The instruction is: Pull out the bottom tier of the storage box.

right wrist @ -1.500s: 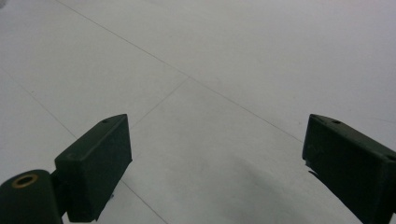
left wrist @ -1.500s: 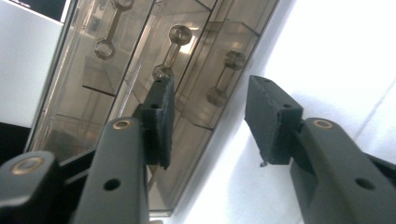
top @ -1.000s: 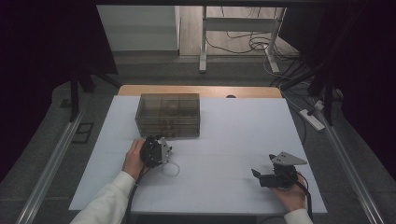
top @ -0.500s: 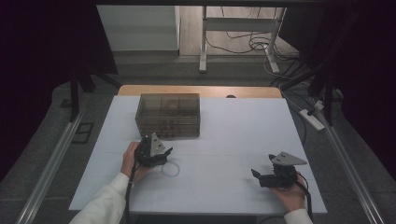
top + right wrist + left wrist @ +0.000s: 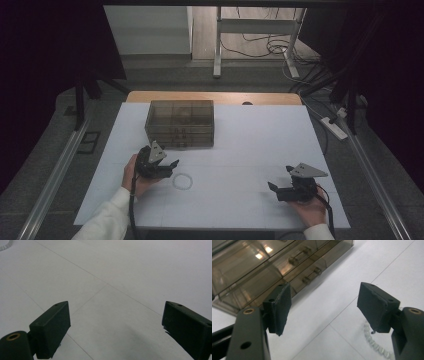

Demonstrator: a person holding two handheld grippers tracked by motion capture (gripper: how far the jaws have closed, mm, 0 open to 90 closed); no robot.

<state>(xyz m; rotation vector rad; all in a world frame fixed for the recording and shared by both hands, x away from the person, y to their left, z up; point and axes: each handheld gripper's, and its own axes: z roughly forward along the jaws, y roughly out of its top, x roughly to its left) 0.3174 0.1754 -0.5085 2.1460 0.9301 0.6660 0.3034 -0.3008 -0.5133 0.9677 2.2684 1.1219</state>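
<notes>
- Now we see the bead ring [image 5: 182, 181] lying flat on the desk [image 5: 250, 145], just right of the left gripper [image 5: 167, 167] in the lower middle of the high view.
- From the left gripper view, our fingers [image 5: 280, 307] stand wide apart and have just been opening; nothing sits between them, and an arc of the clear beads [image 5: 374, 345] peeks out at the lower right, beside the right-hand finger.
- We hold the right gripper [image 5: 274, 188] at the lower right of the high view, well apart from the ring; its fingers [image 5: 51, 328] are spread over bare desk, clamped on nothing.
- A smoky clear drawer box [image 5: 180, 123] stands in the upper left part of the desk, just beyond the left gripper.
- Around the white desk we see grey floor, dark curtains at both edges, and cables [image 5: 260, 47] on the floor at the top.
</notes>
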